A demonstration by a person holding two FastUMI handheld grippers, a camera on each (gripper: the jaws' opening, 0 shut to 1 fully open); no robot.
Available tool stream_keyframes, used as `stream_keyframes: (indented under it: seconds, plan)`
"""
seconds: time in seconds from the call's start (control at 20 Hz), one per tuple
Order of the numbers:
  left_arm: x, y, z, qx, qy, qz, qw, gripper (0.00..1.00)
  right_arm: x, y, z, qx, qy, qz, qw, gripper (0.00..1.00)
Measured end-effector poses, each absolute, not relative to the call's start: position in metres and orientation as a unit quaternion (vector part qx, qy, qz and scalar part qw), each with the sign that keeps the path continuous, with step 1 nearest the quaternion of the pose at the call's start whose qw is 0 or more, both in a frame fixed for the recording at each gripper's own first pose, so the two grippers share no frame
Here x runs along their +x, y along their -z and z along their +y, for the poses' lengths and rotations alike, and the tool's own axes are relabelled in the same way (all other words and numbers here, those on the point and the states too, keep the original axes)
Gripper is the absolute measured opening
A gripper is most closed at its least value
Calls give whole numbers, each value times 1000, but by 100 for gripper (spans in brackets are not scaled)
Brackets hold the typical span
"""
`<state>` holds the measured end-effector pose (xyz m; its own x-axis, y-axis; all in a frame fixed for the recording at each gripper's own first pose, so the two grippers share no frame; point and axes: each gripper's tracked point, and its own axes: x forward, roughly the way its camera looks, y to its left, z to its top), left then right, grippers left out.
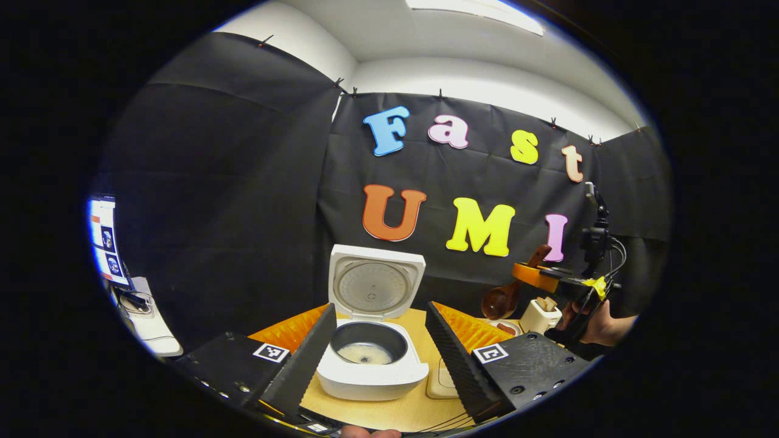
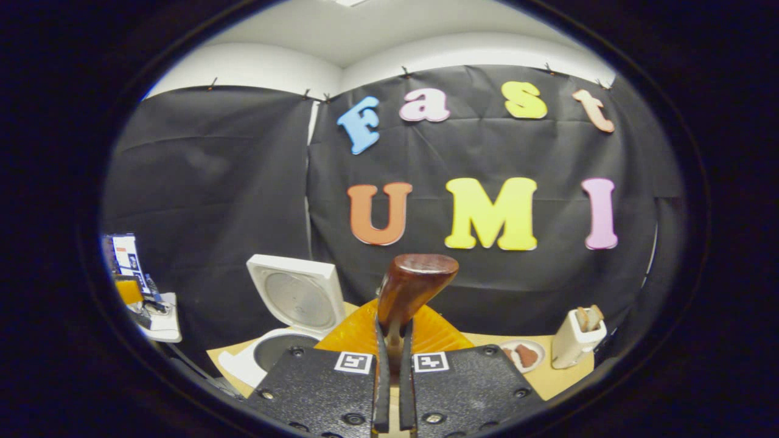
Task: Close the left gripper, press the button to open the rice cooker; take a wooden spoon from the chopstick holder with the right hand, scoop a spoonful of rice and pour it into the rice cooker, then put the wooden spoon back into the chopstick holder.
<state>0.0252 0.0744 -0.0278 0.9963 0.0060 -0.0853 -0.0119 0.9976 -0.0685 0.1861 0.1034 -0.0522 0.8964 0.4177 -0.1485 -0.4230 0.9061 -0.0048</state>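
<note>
Left gripper (image 1: 380, 340), lower centre of the left gripper view: fingers spread wide, framing the rice cooker (image 1: 371, 359) on the table (image 1: 389, 410), lid raised. Right gripper (image 2: 394, 365): fingers closed on the wooden spoon (image 2: 411, 292), bowl upward. Lower right, beyond: chopstick holder (image 2: 575, 344), beside a small dish (image 2: 522, 354).

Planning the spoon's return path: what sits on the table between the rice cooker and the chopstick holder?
In the right gripper view, a small plate lies just left of the chopstick holder; toward the rice cooker the right gripper blocks the table.
</note>
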Motion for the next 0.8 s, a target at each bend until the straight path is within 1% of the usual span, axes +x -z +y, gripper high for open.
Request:
stream_keyframes:
  seconds: [0.25,0.4,0.5,0.55,0.6,0.8]
  plan:
    - [43,35,43,-40,23,50,998,94,186,70,-12,7,-108,100,989,11]
    - [51,37,29,-44,33,55,997,94,184,89,-62,20,-64,122,990,11]
    - [54,39,22,-42,34,58,997,94,186,104,-84,33,-44,137,989,11]
    - [55,40,20,-41,34,59,997,94,187,113,-90,41,-37,145,988,9]
    - [56,41,18,-40,33,62,997,94,188,123,-95,51,-31,152,986,11]
    - [56,46,7,-34,28,76,996,94,195,169,-108,79,-13,181,980,11]
